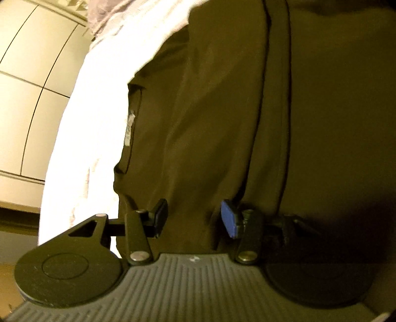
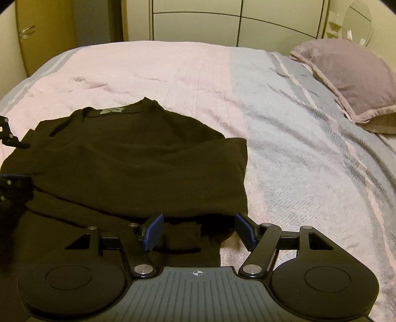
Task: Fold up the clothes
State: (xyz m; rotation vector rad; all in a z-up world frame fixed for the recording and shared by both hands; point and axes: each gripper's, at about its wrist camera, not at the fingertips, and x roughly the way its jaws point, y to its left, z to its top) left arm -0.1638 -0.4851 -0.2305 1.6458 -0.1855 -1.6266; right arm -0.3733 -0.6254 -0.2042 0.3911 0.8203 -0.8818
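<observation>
A dark brown shirt (image 2: 138, 158) lies on the bed, its right side folded over the body, collar label at the far end. My right gripper (image 2: 199, 231) is open just above the shirt's near right edge, holding nothing. My left gripper (image 1: 194, 218) is open, close over the shirt (image 1: 222, 111), with dark cloth between its pads; no grip shows. The left gripper also shows at the left edge of the right wrist view (image 2: 12, 161), at the shirt's left side.
The bed (image 2: 284, 128) has a pink and grey-blue cover. A mauve pillow (image 2: 351, 76) lies at the far right. Wardrobe doors (image 2: 222, 22) stand behind the bed, a door (image 2: 37, 32) at the far left.
</observation>
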